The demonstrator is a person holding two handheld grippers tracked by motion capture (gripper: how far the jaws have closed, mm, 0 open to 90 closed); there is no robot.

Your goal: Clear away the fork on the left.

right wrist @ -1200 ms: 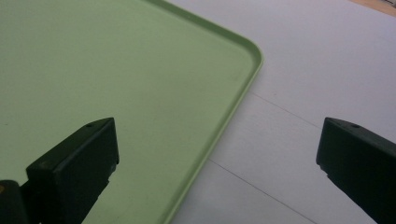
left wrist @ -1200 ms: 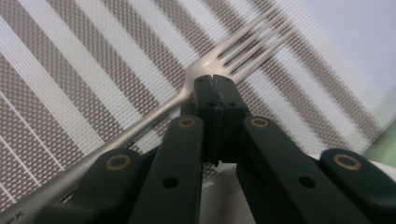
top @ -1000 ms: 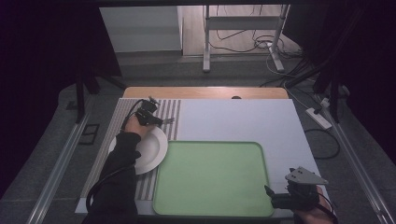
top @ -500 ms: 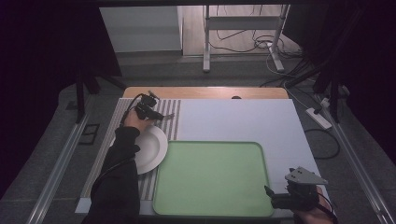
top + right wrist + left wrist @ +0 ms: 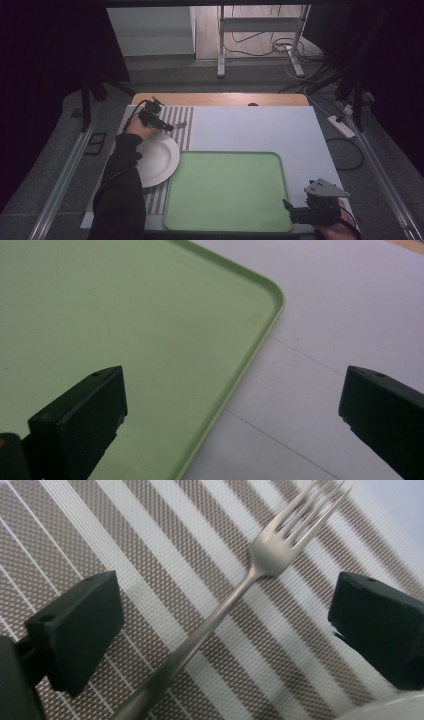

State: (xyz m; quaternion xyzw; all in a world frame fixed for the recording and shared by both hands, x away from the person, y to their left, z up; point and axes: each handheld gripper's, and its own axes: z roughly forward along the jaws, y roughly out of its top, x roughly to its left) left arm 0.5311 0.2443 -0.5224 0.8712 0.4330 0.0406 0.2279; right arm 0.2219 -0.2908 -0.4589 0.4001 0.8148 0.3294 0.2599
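High view: a flat pale-green rectangular tray with rounded corners (image 5: 227,192) lies on the white table top (image 5: 260,127) and serves as the landmark. To the left of the tray's far-left corner sits a round white plate (image 5: 159,160), resting on a brown-and-white striped woven placemat (image 5: 177,120); the plate's rim lies just beside the tray's left edge. Beyond the plate, farther from the tray, the left gripper (image 5: 166,127) is held low over the placemat by a hand in a dark sleeve. A silver metal fork (image 5: 180,124) lies on the placemat just past its tip. The right gripper (image 5: 288,207) hangs over the tray's near-right corner, grey three-cornered plate on top.

Left gripper view: the fork (image 5: 235,590) lies flat on the striped placemat (image 5: 100,540), handle running from the bottom of the view up between the two black jaws, tines pointing away to the upper right. The jaws stand spread wide, one on either side of the handle, neither touching it. A sliver of white plate rim (image 5: 385,711) shows at the lower right.

Right gripper view: the jaws are spread wide with nothing between them. Below them lie the green tray's raised rim and rounded corner (image 5: 270,310), with the white table top (image 5: 340,330) beside it.
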